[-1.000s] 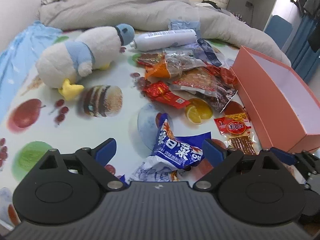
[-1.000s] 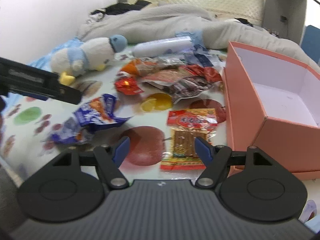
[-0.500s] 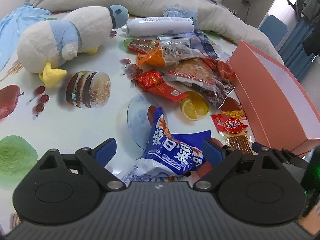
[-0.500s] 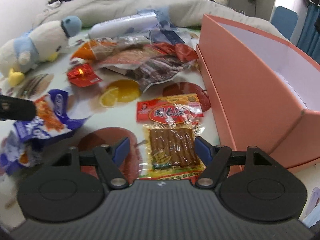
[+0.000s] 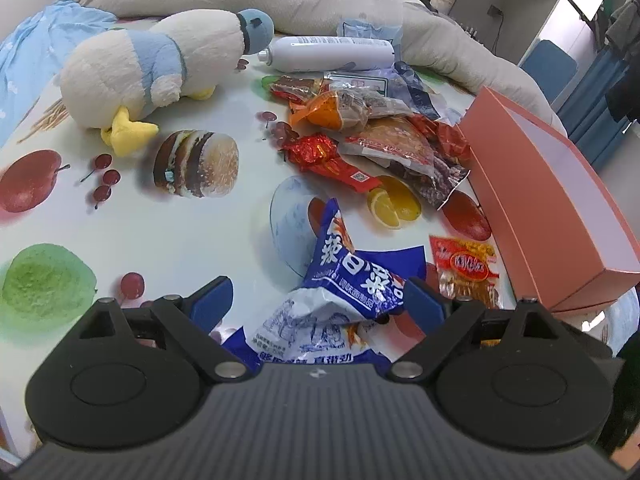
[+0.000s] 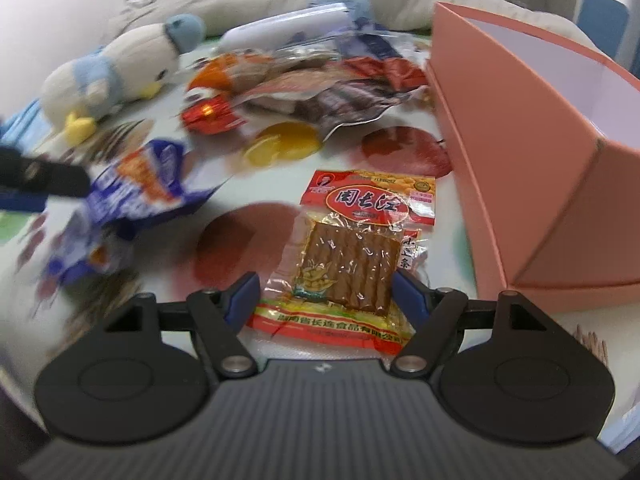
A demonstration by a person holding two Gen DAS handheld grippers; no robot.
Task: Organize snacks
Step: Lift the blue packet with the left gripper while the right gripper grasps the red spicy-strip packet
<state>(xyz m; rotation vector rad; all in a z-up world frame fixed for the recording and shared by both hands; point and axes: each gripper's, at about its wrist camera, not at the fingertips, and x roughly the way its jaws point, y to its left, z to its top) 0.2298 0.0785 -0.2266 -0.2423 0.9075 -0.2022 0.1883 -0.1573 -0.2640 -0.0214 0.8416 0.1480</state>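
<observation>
A fruit-print cloth (image 5: 168, 236) on a bed carries a scatter of snacks (image 5: 376, 136) beside an open pink box (image 6: 520, 128), seemingly empty: sorting has barely begun. The left gripper (image 5: 316, 300), jaws apart, straddles a blue bag (image 5: 352, 280); the right gripper (image 6: 326, 294), jaws apart, straddles a red packet (image 6: 360, 240).

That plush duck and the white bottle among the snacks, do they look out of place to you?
Yes. The plush duck lies on its side and the white spray bottle lies flat beside the snack pile; neither is food. The pink box is open, and what shows of its inside is empty.
</observation>
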